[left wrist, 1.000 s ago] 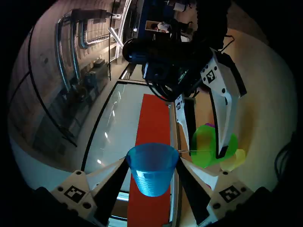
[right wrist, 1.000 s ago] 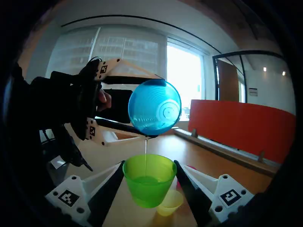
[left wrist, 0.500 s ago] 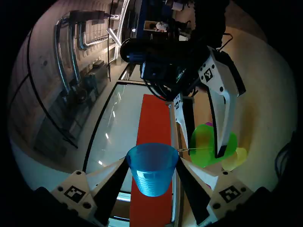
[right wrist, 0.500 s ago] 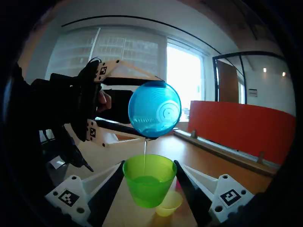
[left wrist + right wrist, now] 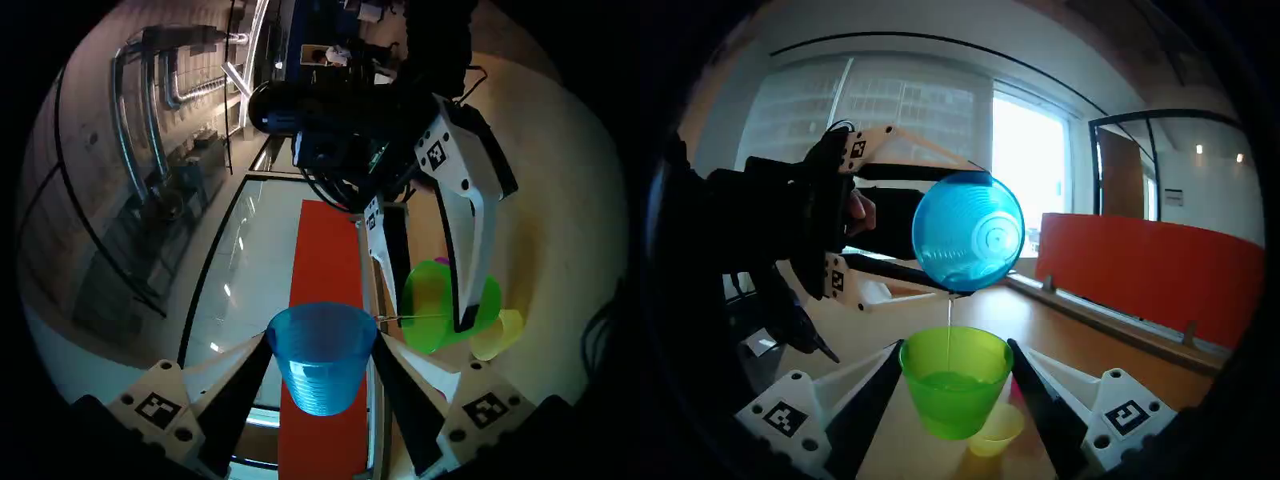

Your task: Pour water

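The left gripper (image 5: 320,348) is clenching a tilted translucent blue plastic cup (image 5: 322,372), trickling a thin water stream (image 5: 949,324) into the translucent green plastic cup (image 5: 955,396) the right gripper (image 5: 954,372) is grasping above the wooden surface (image 5: 1088,336).

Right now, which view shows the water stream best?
The right gripper view: the thin water stream falls from the blue plastic cup into the green plastic cup. In the left gripper view it is a faint line.

Left gripper (image 5: 320,348) and right gripper (image 5: 954,356): white fingers (image 5: 844,384), black inner faces, a square black-and-white marker (image 5: 784,418) behind each tip; farther back, black housing (image 5: 344,120) and seemingly dark cables (image 5: 326,189).
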The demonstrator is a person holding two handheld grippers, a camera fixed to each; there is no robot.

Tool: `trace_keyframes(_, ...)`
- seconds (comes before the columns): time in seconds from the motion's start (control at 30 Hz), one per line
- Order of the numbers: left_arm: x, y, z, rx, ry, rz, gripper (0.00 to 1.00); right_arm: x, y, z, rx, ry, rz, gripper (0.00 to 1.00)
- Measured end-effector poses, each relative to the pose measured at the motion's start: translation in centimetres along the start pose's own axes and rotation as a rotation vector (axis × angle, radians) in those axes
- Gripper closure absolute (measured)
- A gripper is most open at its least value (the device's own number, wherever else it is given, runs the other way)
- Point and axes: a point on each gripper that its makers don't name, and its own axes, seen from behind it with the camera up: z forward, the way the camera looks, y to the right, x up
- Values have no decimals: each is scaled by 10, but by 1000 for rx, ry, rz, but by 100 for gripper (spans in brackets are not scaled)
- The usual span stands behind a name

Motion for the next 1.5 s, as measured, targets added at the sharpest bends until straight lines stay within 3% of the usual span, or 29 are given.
trace_keyframes(1.5,11,8,-11,-3,4,60,14,2,-1,1,0,1,-9,5)
